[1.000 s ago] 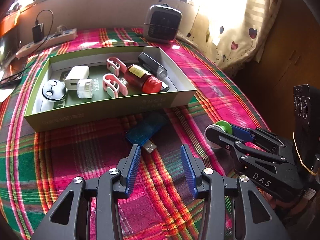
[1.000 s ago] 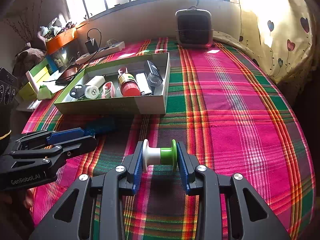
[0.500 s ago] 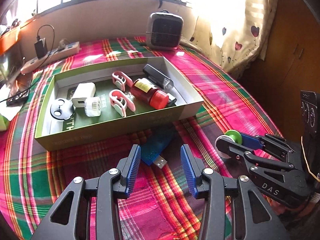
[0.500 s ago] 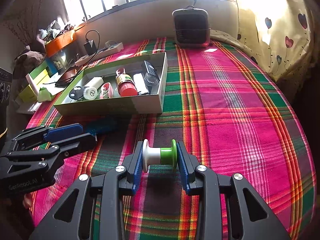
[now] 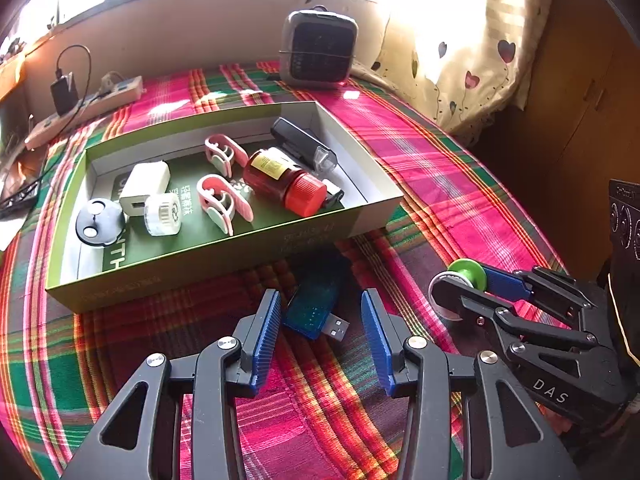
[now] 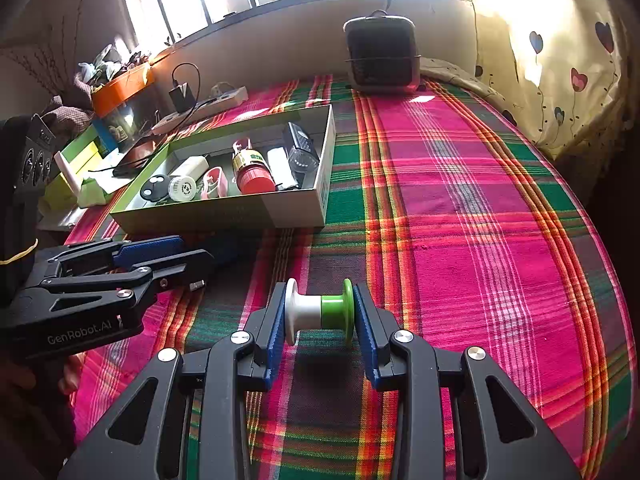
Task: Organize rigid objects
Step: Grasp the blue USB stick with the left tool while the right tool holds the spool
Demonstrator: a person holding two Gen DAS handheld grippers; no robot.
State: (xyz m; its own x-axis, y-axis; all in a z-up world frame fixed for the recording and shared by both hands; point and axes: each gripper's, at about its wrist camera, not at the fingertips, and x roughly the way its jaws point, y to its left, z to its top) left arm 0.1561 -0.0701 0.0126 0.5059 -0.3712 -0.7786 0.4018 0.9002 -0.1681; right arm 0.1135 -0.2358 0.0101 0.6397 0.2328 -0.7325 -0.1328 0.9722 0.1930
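Observation:
A blue translucent USB stick [image 5: 316,304] lies on the plaid cloth just in front of the green box [image 5: 224,264]. My left gripper [image 5: 318,312] is open, its blue pads either side of the stick's near end. My right gripper [image 6: 320,312] is shut on a white and green spool [image 6: 320,311], held end to end between the pads; it also shows in the left wrist view [image 5: 460,280]. The box holds a red-capped bottle [image 5: 284,178], two pink clips [image 5: 222,200], a white charger [image 5: 144,186], a white round cap [image 5: 162,214], a dark round fob [image 5: 98,222] and a black device [image 5: 302,144].
A small grey heater [image 5: 320,50] stands at the back of the cloth. A power strip with a plugged charger [image 5: 84,104] lies at the back left. Clutter and an orange tray [image 6: 120,88] sit left of the table. A heart-print curtain [image 6: 560,60] hangs on the right.
My left gripper has moved forward, so the USB stick now lies between its open pads. The right gripper still holds the spool, little moved.

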